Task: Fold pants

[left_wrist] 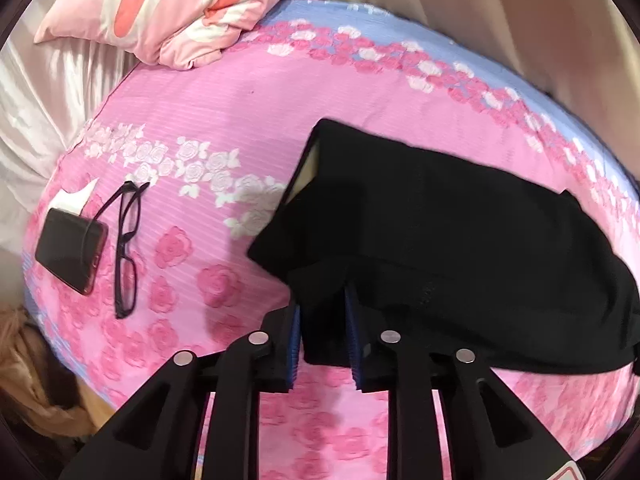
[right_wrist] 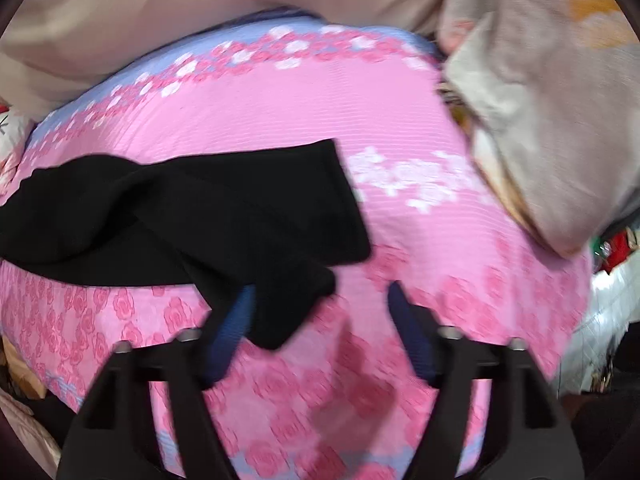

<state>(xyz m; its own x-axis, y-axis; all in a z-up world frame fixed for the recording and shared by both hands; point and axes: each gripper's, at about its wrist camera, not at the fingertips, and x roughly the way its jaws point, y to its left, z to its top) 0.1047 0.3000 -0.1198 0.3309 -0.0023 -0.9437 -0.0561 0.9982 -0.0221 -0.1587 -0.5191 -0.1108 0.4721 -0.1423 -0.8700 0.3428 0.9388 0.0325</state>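
Pants (left_wrist: 460,224) between left gripper (left_wrist: 323,308) pads (loosely)

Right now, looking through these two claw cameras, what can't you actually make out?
- Left view: the pants hide their own folded layers and run off the right edge.
- Left view: whether the left claw pinches the cloth.
- Right view: motion blur smears the right claw and the bedding.
- Left view: the phone shows no readable detail.

I can read no words, brands or numbers anywhere. My left claw's body carries a white sticker (left_wrist: 570,474) with a red edge at the frame's bottom, cut off and illegible.
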